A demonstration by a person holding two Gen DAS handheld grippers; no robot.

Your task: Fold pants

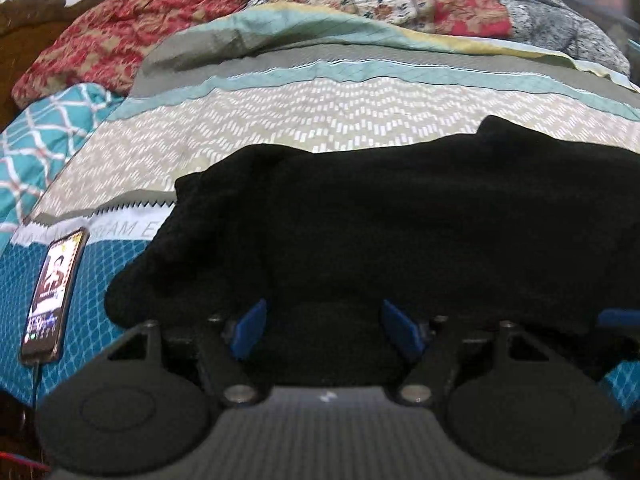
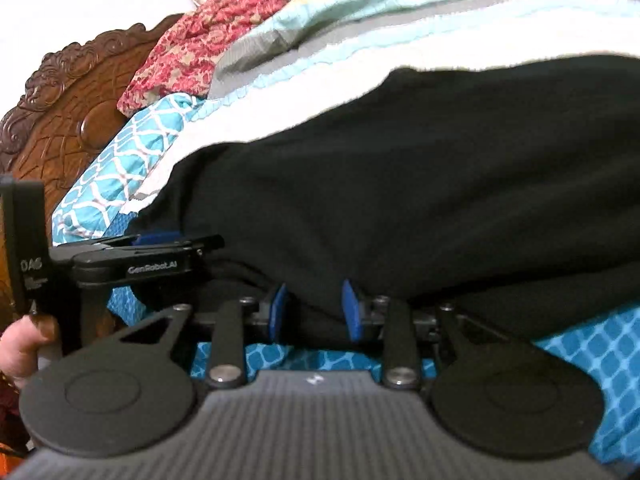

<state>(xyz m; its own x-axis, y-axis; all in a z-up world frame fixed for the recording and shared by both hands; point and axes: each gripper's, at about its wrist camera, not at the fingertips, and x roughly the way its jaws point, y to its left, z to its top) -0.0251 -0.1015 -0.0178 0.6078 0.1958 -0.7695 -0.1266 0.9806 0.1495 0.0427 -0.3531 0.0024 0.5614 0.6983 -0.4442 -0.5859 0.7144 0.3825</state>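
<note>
Black pants (image 1: 400, 216) lie across the bed; they also show in the right wrist view (image 2: 400, 168). My left gripper (image 1: 324, 330) is at the near edge of the pants, its blue pads (image 1: 250, 330) wide apart with black cloth between them. My right gripper (image 2: 316, 312) is at the near edge further right, its blue pads (image 2: 352, 310) apart with a fold of cloth between them. The left gripper also shows in the right wrist view (image 2: 156, 254), at the left.
A phone (image 1: 52, 292) with a lit screen lies on the blue bedspread (image 1: 100, 280) at the left. Patterned quilts (image 1: 280, 8) are piled at the back. A carved wooden headboard (image 2: 68, 100) stands at the left.
</note>
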